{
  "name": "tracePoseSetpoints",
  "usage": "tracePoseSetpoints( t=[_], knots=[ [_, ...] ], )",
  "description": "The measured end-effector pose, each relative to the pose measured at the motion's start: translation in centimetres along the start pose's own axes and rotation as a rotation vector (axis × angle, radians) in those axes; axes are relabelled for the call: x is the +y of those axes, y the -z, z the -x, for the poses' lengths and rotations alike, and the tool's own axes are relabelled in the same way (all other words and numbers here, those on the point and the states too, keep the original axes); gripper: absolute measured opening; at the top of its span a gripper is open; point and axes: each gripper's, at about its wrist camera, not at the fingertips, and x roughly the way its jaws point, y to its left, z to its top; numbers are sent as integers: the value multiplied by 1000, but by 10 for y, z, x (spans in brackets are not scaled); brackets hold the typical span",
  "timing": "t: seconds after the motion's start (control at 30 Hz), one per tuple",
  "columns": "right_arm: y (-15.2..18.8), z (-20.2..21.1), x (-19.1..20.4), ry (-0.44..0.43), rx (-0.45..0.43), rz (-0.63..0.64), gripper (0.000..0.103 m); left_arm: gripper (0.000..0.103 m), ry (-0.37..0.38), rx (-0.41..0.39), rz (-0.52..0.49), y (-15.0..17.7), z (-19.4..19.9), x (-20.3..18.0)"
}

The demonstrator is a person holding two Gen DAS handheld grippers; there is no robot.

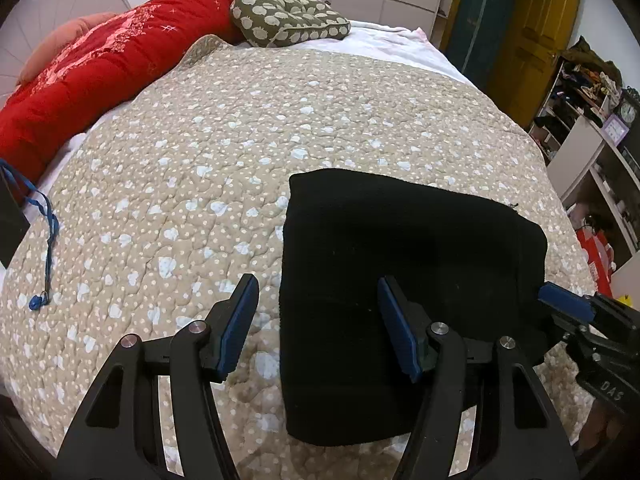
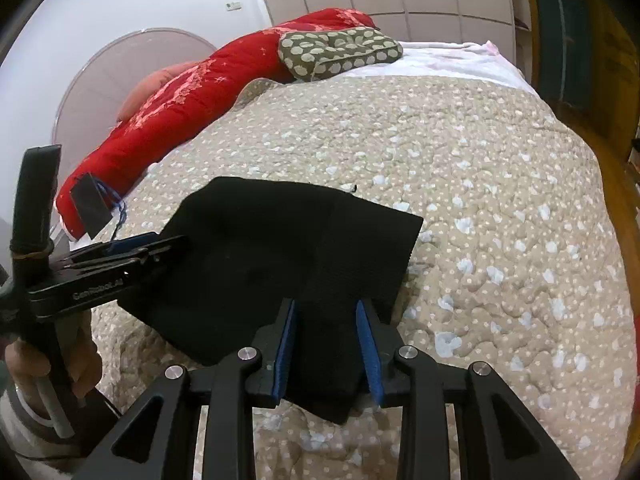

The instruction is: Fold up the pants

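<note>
The black pants (image 1: 404, 280) lie folded into a thick block on the beige quilted bedspread (image 1: 224, 168). My left gripper (image 1: 318, 324) is open, its fingers straddling the block's left edge just above it. My right gripper (image 2: 326, 344) is open too, with the near end of the pants (image 2: 280, 248) lying between its blue pads (image 2: 370, 356); I cannot tell whether they touch the cloth. The right gripper also shows at the pants' right edge in the left wrist view (image 1: 568, 300). The left gripper shows at the left in the right wrist view (image 2: 132, 248).
A red quilt (image 1: 92, 64) and a spotted olive cushion (image 1: 288, 20) lie at the bed's far side. A black card on a blue lanyard (image 1: 44, 232) lies at the left edge. Shelves (image 1: 592, 128) stand to the right of the bed.
</note>
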Motion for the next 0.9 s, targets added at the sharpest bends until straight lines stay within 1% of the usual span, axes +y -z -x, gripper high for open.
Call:
tracePoseSetpoints(
  t=[0.23,0.33,0.47,0.6,0.63,0.7,0.73,0.9],
  knots=[
    [-3,13,-7,-20,-24,-52,33,62,8,6,9,0,1,1],
    [-3,13,-3,-17,-21,-40,33,62,6,6,9,0,1,0],
    [1,2,-2,-15,11,-39,33,62,12,8,13,0,1,0],
    [2,6,-3,-25,5,-45,34,62,12,7,10,3,5,0],
    [2,8,-4,-31,2,-47,35,62,13,6,10,4,6,0],
    [2,11,-8,-41,-5,-65,45,62,29,4,17,6,8,2],
    [2,12,-10,-44,-8,-73,47,62,41,4,22,7,8,3],
    [6,7,-21,-49,9,-128,47,62,52,14,38,9,5,6]
  ],
)
